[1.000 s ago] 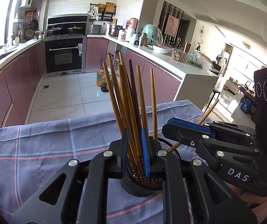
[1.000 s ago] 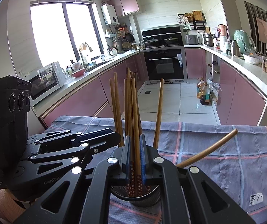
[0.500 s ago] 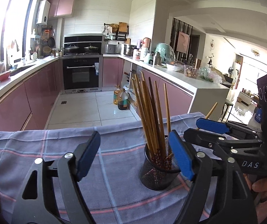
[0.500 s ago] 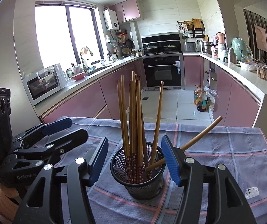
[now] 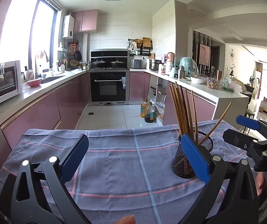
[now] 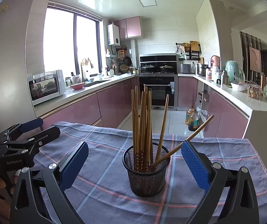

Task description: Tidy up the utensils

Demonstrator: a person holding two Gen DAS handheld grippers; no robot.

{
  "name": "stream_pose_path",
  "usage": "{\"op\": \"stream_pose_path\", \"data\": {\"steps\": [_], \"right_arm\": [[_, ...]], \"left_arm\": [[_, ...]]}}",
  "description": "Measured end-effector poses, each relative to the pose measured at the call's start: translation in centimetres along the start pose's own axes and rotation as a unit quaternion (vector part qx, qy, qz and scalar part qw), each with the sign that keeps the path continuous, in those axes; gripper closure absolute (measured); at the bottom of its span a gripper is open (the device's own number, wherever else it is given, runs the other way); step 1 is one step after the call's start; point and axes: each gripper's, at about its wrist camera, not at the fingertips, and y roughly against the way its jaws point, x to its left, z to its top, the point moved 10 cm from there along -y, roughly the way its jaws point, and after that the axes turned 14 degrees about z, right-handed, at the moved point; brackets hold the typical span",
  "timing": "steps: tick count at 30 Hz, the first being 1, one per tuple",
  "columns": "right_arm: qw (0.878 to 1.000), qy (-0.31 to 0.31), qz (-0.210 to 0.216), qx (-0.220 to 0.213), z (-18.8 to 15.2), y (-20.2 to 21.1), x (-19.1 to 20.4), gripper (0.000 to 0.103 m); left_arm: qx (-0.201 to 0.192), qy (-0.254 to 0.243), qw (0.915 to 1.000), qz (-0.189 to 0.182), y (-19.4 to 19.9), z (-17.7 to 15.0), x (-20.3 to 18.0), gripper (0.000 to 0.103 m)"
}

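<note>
Both grippers gape wide, holding nothing. The right gripper (image 6: 133, 164) frames the chopsticks (image 6: 142, 119) in their holder (image 6: 145, 173) squarely; the left gripper (image 5: 135, 160) sees them off right, over bare cloth (image 5: 124, 164).

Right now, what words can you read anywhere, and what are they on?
"DAS" on the right gripper.
"GenRobot.AI" on the left gripper.
A white tag on the cloth has print too small to read.
The sticker on the oven door is too blurred to read.
</note>
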Motion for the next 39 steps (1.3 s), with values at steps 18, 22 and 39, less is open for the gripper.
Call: {"op": "stream_pose_path", "data": {"steps": [18,22,39], "right_arm": [[0.999,0.018,-0.007,-0.037,-0.8,1.6,3.0,0.007],[0.999,0.018,-0.007,-0.042,-0.8,1.7,3.3,0.007],[0.998,0.018,-0.014,-0.053,-0.9,2.1,3.6,0.007]], "left_arm": [[-0.025,0.021,0.9988,0.038,4.6,-0.8,3.8,0.006],[-0.027,0.024,0.9986,0.039,4.8,-0.7,3.8,0.006],[-0.048,0.024,0.997,0.056,5.4,-0.7,3.6,0.006]]}}
